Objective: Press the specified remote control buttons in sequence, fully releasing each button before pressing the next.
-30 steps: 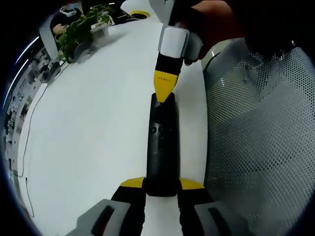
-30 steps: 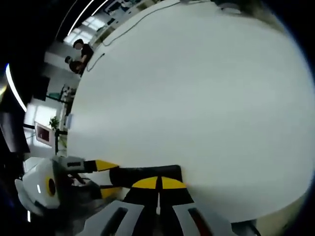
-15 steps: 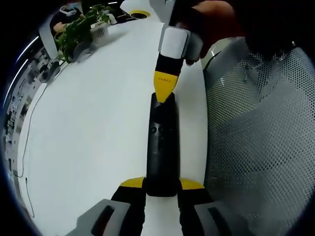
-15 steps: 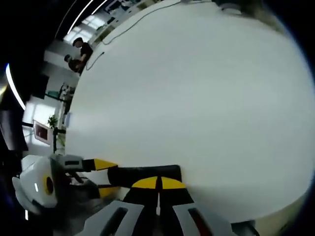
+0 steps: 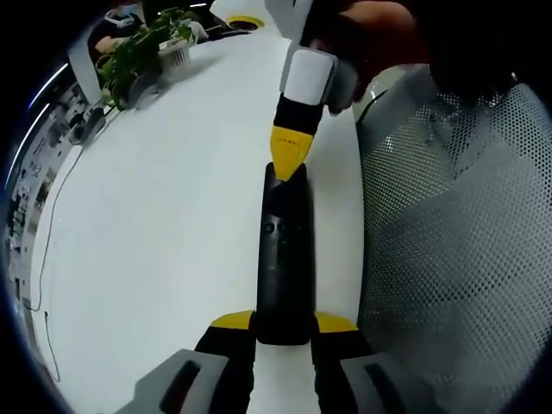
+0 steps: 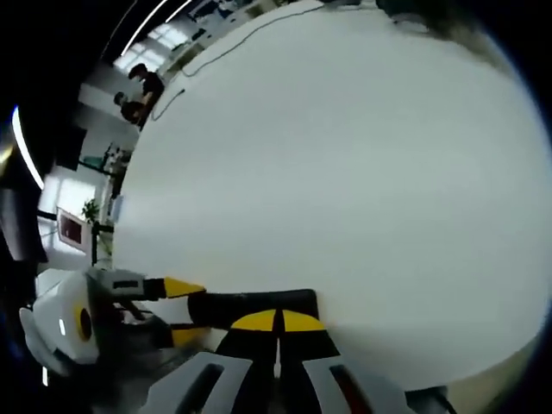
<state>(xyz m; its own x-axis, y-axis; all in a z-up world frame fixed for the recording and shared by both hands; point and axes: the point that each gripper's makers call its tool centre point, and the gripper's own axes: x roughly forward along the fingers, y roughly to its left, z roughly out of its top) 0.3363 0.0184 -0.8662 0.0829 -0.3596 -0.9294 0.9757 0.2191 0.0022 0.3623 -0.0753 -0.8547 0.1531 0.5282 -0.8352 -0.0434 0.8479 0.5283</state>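
Note:
A long black remote control (image 5: 285,250) lies on the white table (image 5: 172,190), its near end clamped between the yellow-tipped jaws of my left gripper (image 5: 285,321). My right gripper (image 5: 287,168) comes in from the top, shut, with its yellow tips pressed on the remote's far end. In the right gripper view, the right gripper (image 6: 278,321) has its two tips together on top of the remote (image 6: 250,304). The left gripper (image 6: 188,310) reaches in from the left there, holding the remote's other end. The button under the tips is hidden.
A grey mesh chair back (image 5: 457,241) stands close along the table's right edge. A potted plant (image 5: 142,52) sits at the far left corner. A thin cable (image 5: 43,259) runs along the left side. People (image 6: 142,86) sit far off beyond the table (image 6: 345,172).
The right gripper view has tilted very slightly. The remote and both grippers hold the same places on it.

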